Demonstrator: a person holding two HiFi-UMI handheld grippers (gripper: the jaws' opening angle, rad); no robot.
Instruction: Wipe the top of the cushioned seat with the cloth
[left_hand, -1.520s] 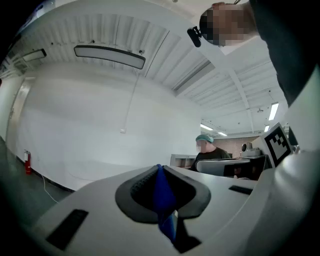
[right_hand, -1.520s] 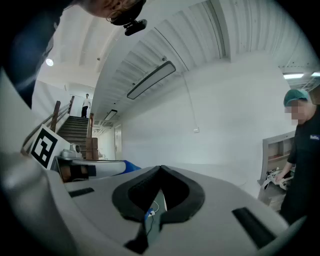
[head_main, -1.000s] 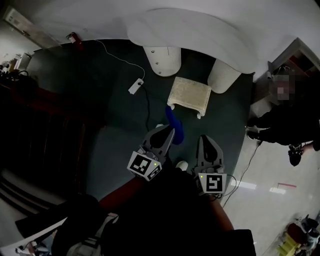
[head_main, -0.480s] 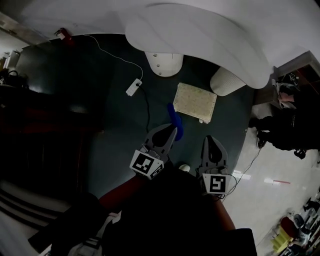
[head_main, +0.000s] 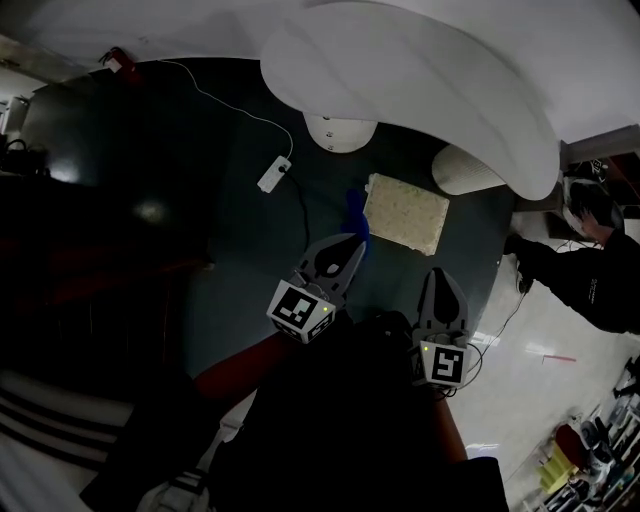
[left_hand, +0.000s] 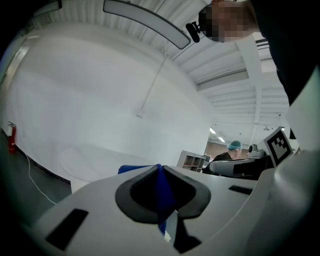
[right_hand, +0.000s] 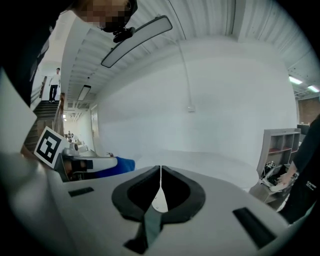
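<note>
The cushioned seat (head_main: 407, 213), a small cream stool with a pale textured top, stands on the dark floor under a large white table. My left gripper (head_main: 355, 243) is shut on a blue cloth (head_main: 356, 222) that reaches to the stool's left edge. In the left gripper view the blue cloth (left_hand: 161, 190) is pinched between the jaws of the left gripper (left_hand: 160, 172). My right gripper (head_main: 440, 276) hangs below the stool's right side, shut and holding nothing. In the right gripper view the right gripper (right_hand: 160, 175) has its jaws together, and the blue cloth (right_hand: 120, 164) shows to the left.
A big white oval table (head_main: 420, 70) on two round white legs (head_main: 340, 132) overhangs the stool. A white cable with a power block (head_main: 273, 174) lies on the floor to the left. A person in dark clothes (head_main: 590, 280) stands at the right, near shelving.
The view has shifted forward over the table. The stool now sits closer to both grippers. The left gripper has carried the cloth up to the stool's left edge.
</note>
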